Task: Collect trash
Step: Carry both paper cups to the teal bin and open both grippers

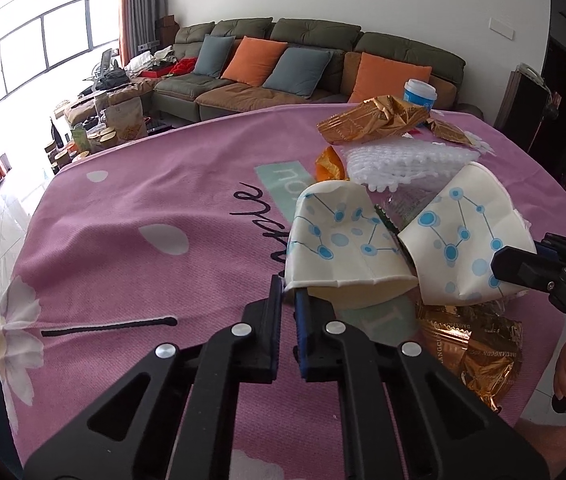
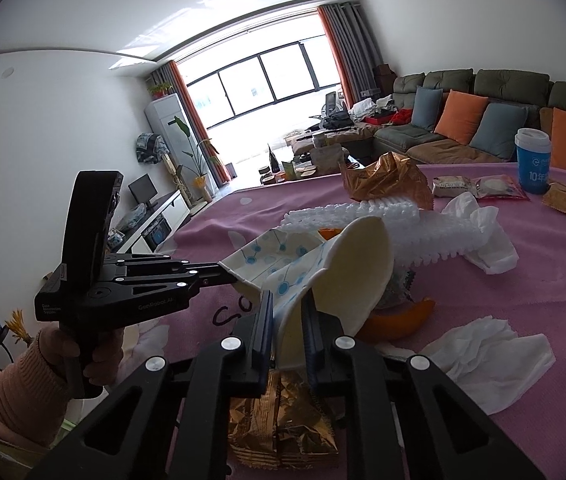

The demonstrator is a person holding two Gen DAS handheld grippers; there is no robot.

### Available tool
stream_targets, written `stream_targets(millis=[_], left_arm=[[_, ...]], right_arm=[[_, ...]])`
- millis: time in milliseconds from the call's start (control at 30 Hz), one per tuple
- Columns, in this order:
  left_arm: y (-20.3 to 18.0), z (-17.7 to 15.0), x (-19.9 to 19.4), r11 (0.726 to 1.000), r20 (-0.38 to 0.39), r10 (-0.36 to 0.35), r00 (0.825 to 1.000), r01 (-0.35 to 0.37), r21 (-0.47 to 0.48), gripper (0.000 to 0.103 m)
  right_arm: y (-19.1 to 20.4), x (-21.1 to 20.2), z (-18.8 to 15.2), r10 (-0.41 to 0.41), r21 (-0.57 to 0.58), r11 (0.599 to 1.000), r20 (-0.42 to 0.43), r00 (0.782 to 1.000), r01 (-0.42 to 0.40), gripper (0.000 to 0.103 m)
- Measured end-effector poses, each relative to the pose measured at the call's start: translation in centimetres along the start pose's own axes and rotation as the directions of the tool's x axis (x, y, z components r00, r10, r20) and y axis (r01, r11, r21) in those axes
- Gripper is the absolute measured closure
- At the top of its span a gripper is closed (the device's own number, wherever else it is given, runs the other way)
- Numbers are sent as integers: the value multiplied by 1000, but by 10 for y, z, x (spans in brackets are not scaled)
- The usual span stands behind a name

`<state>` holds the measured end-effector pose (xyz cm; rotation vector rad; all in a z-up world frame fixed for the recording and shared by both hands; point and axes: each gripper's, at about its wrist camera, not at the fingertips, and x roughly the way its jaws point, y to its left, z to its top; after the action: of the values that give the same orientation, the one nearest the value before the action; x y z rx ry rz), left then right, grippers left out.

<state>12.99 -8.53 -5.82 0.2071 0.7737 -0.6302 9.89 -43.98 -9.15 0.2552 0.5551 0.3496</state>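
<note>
Left tongs (image 1: pixel 289 294): clamped on the rim of a crushed paper cup (image 1: pixel 339 236), lifted just above the pink-clothed bench (image 1: pixel 131 208). Right tongs (image 2: pixel 287 312): clamped on the wall of a second paper cup (image 2: pixel 347 272), held beside the first. Judgement: both cups are very light, thin-walled and collapse readily; the rolled rim is the stiffest hold. Gold foil wrapper (image 2: pixel 283 420) below looks crinkly and slippery; pinch a folded edge. Tissue (image 2: pixel 487 356) soft, take anywhere.

Two close wrist views, sharing crushed cups (image 1: pixel 339 236)
</note>
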Motion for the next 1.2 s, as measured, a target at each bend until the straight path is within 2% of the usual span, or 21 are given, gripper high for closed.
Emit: stream_targets(millis=[133,267,500,667,933,1033,1200], left_arm=[[13,-9,-23,998,29,28,999,-26,-51,98],[33,-22,-52,992,58,65,996,-58,-114,98],[84,-57,-113,960,95,189,977,-164,-229,98],[130,-88,-155,906,82,304,949,-261,-334,98],[205,-143,-207,778,12,459,888,-395,-489,98],[230,-162,-218,737,-21,487,873,-423,-527,97],[260,-189,-227,685,-75,516,853,-463,-563,97]], right_arm=[[10,1,6,33,-32,999,5,999,-32,98],[26,6,14,83,-68,994,-1,997,-83,98],[67,30,31,208,-120,970,-41,977,-211,98],[101,62,45,307,-141,937,-97,947,-319,98],[168,118,53,415,-174,875,-207,886,-451,98],[190,138,55,439,-169,858,-248,864,-485,98],[221,168,52,454,-159,839,-321,831,-520,98]])
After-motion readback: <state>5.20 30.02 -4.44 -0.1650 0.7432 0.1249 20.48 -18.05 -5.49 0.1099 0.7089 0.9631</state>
